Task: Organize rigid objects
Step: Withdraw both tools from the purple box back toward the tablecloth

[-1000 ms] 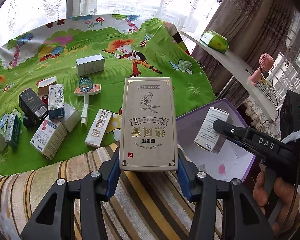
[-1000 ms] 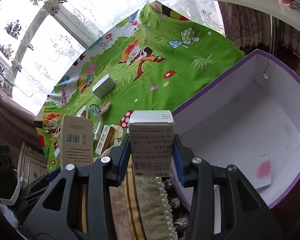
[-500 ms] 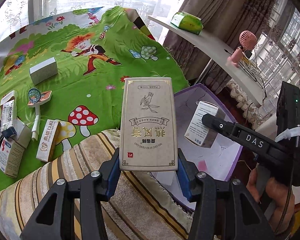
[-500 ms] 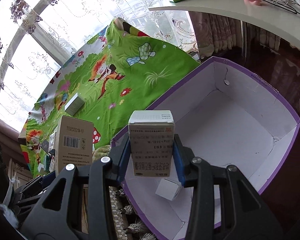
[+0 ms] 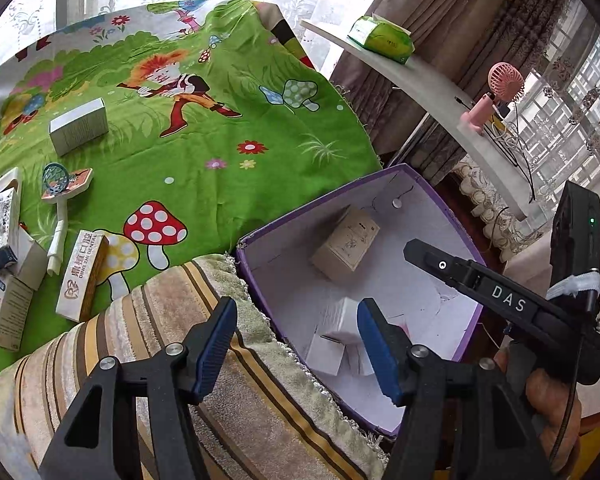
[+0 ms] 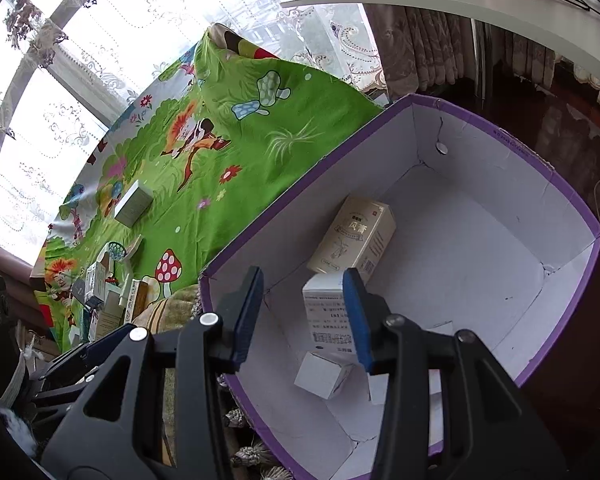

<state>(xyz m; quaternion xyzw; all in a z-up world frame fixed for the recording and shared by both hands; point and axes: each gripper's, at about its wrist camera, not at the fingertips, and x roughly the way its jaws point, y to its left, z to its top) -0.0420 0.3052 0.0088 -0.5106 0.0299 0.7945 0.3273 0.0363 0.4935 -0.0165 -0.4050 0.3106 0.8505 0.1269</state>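
Note:
My left gripper (image 5: 296,316) hangs over the near corner of the purple storage box (image 5: 320,200); its jaws are opening and nothing is between them. A beige carton (image 5: 346,244) lies inside, tilted against the far wall, with a white carton (image 5: 340,318) nearer. In the right wrist view my right gripper (image 6: 302,304) is over the same purple box (image 6: 300,184), its jaws opening. A white medicine carton (image 6: 326,312) sits just beyond them by the right pad, not pressed. The beige carton (image 6: 352,240) and a small white carton (image 6: 322,374) also lie inside.
Several more cartons (image 5: 82,276) and a toothbrush pack (image 5: 62,184) lie on the green cartoon cloth (image 5: 220,152) to the left. A striped cushion (image 5: 180,320) borders the purple box. A white shelf (image 5: 440,92) holds a green tissue pack and a pink fan.
Both grippers swung right over the purple box and opened. The left let go of the beige carton, the right of the white medicine carton; both cartons are now down in the box.

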